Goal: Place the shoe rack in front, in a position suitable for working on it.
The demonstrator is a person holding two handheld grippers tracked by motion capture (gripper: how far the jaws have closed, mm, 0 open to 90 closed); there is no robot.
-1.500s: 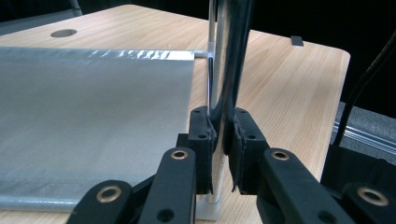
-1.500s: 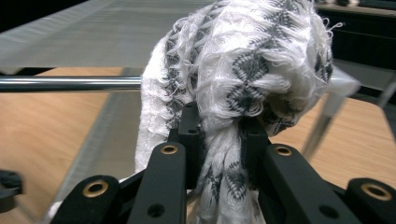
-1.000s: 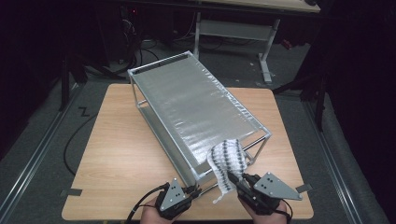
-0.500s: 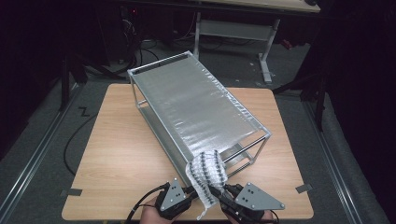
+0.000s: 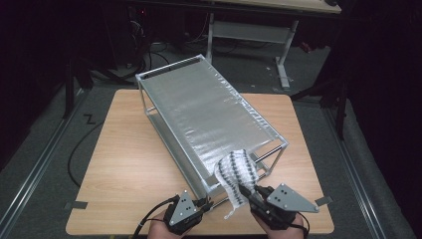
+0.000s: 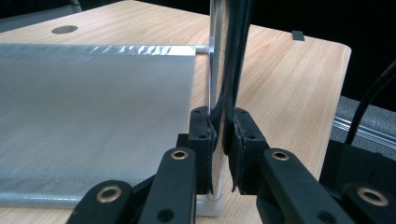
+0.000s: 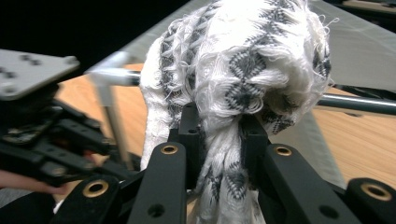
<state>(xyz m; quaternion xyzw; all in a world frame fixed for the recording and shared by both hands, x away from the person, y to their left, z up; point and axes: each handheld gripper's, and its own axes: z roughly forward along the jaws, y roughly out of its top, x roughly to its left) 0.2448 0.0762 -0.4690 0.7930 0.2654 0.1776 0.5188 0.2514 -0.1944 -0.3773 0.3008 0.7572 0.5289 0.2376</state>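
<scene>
Cloth held at the rack's near corner, rack steadied by its post

High view: our right gripper grips the white-and-grey knitted cloth over the near end of the silver mesh-topped metal rack, whose long axis runs away from us; our left gripper is beside the near corner. Left gripper view: jaws clamped on the rack's upright post. Right gripper view: jaws pinch the bunched, frayed cloth.
</scene>
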